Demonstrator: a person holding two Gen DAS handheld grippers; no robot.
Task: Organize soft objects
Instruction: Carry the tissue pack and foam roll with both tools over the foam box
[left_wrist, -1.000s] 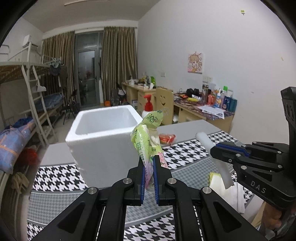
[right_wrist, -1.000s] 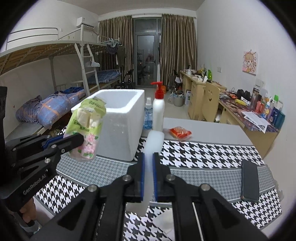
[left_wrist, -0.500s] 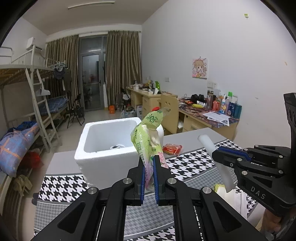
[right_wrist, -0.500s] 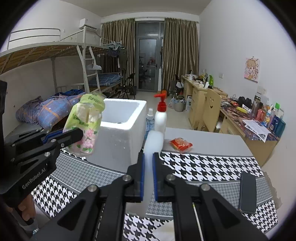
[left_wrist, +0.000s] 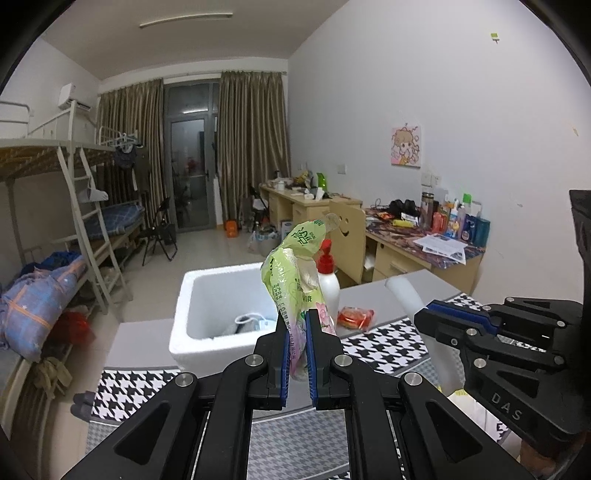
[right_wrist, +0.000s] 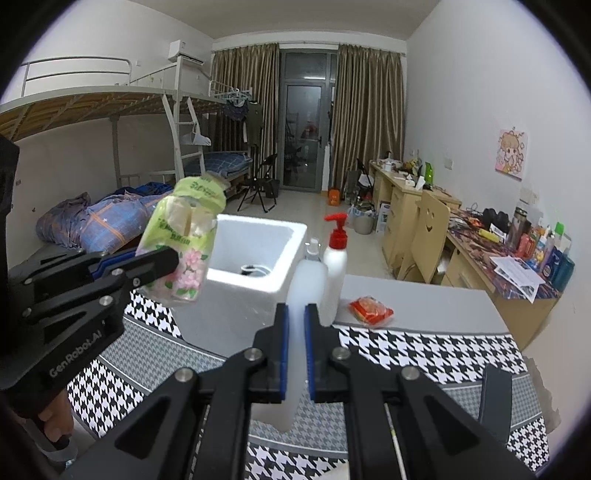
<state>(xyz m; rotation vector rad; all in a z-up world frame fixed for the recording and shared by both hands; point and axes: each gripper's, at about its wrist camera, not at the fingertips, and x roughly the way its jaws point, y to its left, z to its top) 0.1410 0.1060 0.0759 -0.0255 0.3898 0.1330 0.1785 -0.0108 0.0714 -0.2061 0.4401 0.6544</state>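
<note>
Both grippers carry loads in the air near the white foam box (left_wrist: 207, 306) on the bench: the left gripper (left_wrist: 296, 354) has its jaws clamped on a green tissue pack (left_wrist: 291, 273), the right gripper (right_wrist: 294, 354) has its on a limp white plastic piece (right_wrist: 299, 295), and either thin, slack hold may slip short of the box.

Dormitory room, bunk beds (right_wrist: 110, 107), cluttered desks (left_wrist: 424, 243), curtains (right_wrist: 365, 110)

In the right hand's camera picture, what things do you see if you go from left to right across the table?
Green tissue pack in the left gripper → white foam box → red-pump bottle → red snack packet → black phone.
</note>
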